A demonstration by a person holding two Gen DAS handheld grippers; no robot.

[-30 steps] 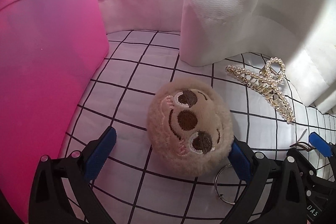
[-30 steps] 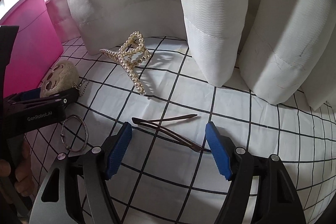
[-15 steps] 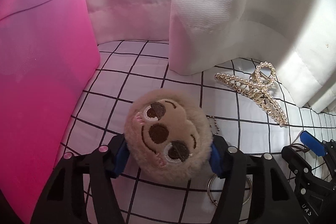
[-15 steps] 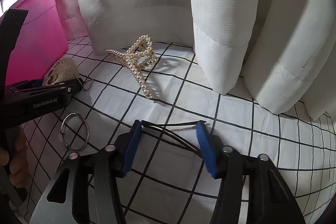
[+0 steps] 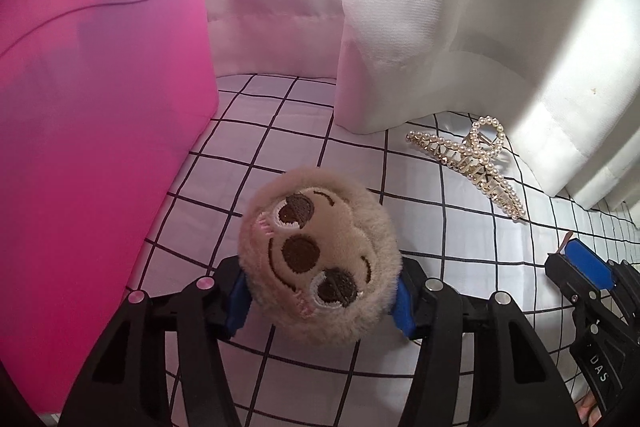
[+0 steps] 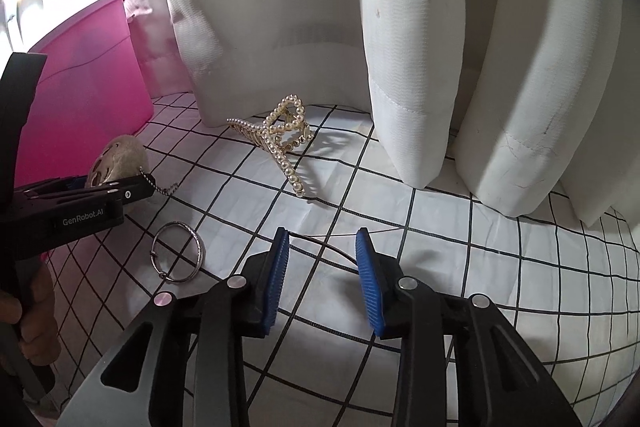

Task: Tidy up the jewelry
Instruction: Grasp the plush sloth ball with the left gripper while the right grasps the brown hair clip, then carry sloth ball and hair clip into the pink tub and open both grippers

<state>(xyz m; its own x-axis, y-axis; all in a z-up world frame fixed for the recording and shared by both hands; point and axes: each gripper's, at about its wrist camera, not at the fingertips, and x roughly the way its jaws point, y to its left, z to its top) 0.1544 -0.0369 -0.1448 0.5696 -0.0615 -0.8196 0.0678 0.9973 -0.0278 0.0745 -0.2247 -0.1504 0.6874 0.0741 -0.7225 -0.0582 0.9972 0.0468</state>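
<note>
My left gripper [image 5: 320, 301] is shut on a beige plush sloth-face keychain [image 5: 318, 257], lifted a little off the checked cloth; it also shows in the right wrist view [image 6: 116, 163], with its ball chain [image 6: 160, 187] and metal ring [image 6: 178, 257] trailing on the cloth. My right gripper [image 6: 320, 267] is part open, its blue pads [image 6: 280, 267] either side of a thin dark hair clip [image 6: 332, 249] lying on the cloth. A pearl claw clip [image 5: 472, 163] lies farther back, also seen in the right wrist view [image 6: 280, 139].
A pink bin [image 5: 96, 107] stands at the left, close to the plush; it also shows in the right wrist view [image 6: 80, 87]. White curtain folds [image 6: 440, 47] hang along the back. The checked cloth [image 6: 480, 267] covers the surface.
My left gripper closed on the plush and raised it. My right gripper moved down over the dark hair clip and its jaws narrowed around it.
</note>
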